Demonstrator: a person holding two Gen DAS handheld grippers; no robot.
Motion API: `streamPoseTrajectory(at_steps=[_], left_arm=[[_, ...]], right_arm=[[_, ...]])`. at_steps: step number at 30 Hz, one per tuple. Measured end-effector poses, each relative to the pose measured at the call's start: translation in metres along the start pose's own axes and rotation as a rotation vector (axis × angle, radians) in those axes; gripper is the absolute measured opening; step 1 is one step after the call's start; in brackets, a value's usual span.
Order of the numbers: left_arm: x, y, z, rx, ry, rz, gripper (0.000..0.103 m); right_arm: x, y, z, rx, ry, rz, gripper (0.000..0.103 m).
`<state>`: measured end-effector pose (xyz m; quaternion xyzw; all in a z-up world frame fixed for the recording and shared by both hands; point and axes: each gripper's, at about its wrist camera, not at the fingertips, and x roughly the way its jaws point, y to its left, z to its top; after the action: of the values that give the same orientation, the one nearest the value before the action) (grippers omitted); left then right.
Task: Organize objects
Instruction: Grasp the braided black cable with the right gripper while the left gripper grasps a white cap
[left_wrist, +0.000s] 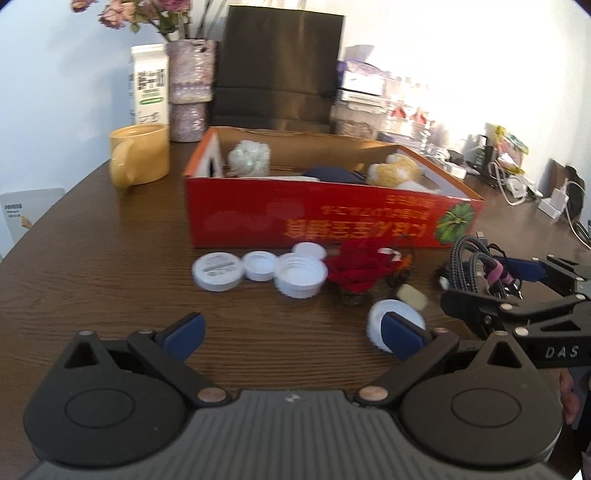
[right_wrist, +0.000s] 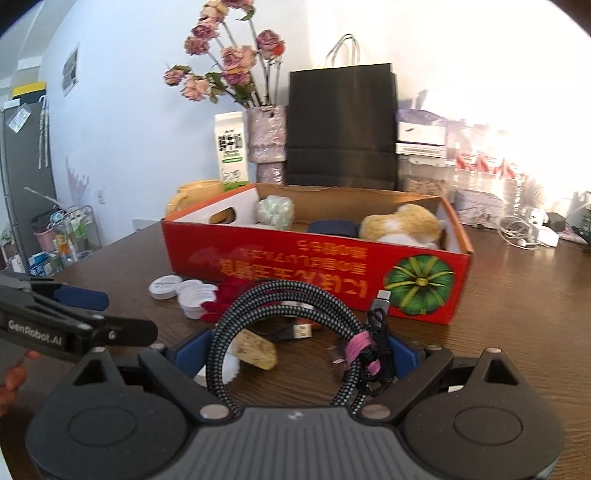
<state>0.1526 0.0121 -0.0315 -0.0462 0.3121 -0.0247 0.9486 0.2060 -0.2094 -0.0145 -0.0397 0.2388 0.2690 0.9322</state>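
Between the right gripper's (right_wrist: 295, 356) blue pads, a coiled cable (right_wrist: 284, 325) sits apparently clamped before the red box (right_wrist: 314, 269); the left gripper (left_wrist: 291, 334) gapes, holding nothing.

The upside-down print on the red cardboard box (left_wrist: 317, 218) is smeared beyond reading in the left wrist view. Its front wall hides the lower part of the tan plush toy (right_wrist: 402, 225) and most of the dark blue object (right_wrist: 332, 227) inside. The coiled braided cable (right_wrist: 288, 332) covers part of the red fabric rose (right_wrist: 225, 295). The right claw (left_wrist: 517, 284) runs off the picture's edge.
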Motion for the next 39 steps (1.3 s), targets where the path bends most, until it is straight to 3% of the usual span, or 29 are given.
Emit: streamPoseTrajectory(at_steps=[11,26,29,30,31,39], left_arm=[[0.019,-0.043,-0.005,0.077,0.038,-0.061,0.103],[0.030,-0.059,-0.006,0.109,0.043,-0.045,0.098],[0.033,-0.062,-0.005,0.120,0.044,-0.064,0.071],[0.032,-0.064,-0.005,0.130,0.032,-0.059,0.051],[0.031,-0.064,-0.005,0.133,0.031,-0.067,0.040],[0.014,-0.054,-0.008,0.114,-0.006,-0.075,0.040]], right_arm=[[-0.013,-0.028,-0.005,0.020,-0.010,-0.063,0.096],[-0.018,-0.036,-0.007,0.039,-0.027,-0.092,0.096],[-0.018,-0.035,-0.007,0.033,-0.026,-0.092,0.096],[-0.017,-0.034,-0.006,0.031,-0.025,-0.093,0.096],[-0.017,-0.034,-0.006,0.029,-0.024,-0.094,0.096],[-0.017,-0.033,-0.006,0.024,-0.023,-0.099,0.096]])
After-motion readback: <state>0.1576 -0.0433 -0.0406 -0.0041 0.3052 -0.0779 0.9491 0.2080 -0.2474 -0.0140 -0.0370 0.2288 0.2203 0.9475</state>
